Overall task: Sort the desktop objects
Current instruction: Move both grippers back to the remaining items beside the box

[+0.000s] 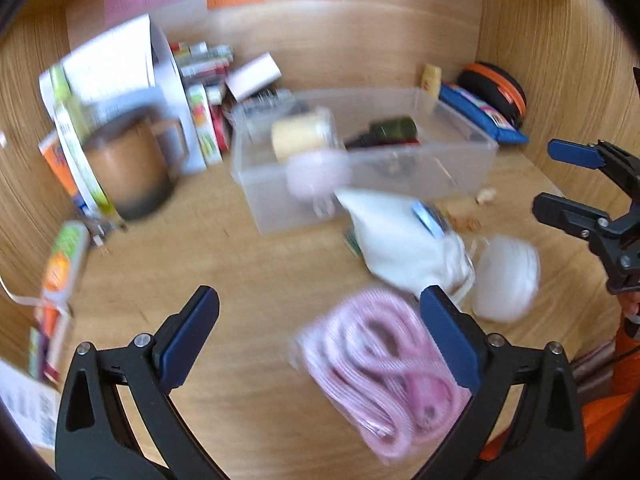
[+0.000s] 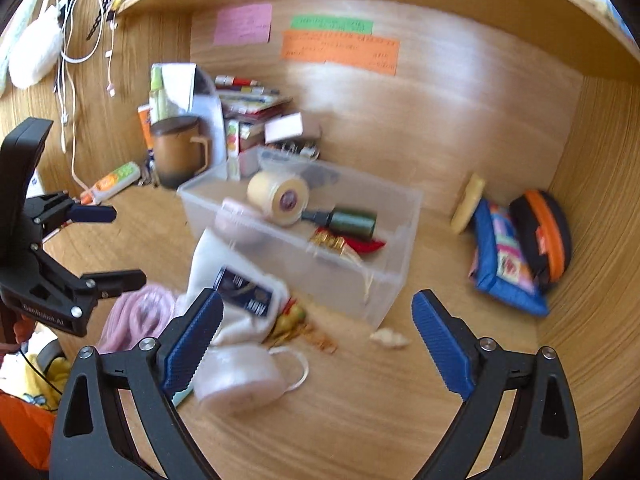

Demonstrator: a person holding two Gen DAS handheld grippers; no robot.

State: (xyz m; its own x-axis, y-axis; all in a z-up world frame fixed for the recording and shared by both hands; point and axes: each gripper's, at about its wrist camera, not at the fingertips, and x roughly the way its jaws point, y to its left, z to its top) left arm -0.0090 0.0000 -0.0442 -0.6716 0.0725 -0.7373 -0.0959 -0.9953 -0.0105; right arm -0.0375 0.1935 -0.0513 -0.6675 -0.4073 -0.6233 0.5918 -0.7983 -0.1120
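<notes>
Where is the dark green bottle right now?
The dark green bottle lies on its side inside the clear plastic bin, right of the cream tape roll, in the right wrist view.

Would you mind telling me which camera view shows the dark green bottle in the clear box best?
The right wrist view: the dark green bottle lies in plain sight over the clear box's rim, fairly sharp. In the left wrist view the bottle is farther off, smaller and blurred.

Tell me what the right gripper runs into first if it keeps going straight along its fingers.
Probably bare desk first: the right gripper is open, pointing down at wood between its fingers. Farther along that line stands the clear plastic bin. The white roll lies beside its left finger, likely off the line; blur makes depth uncertain.
</notes>
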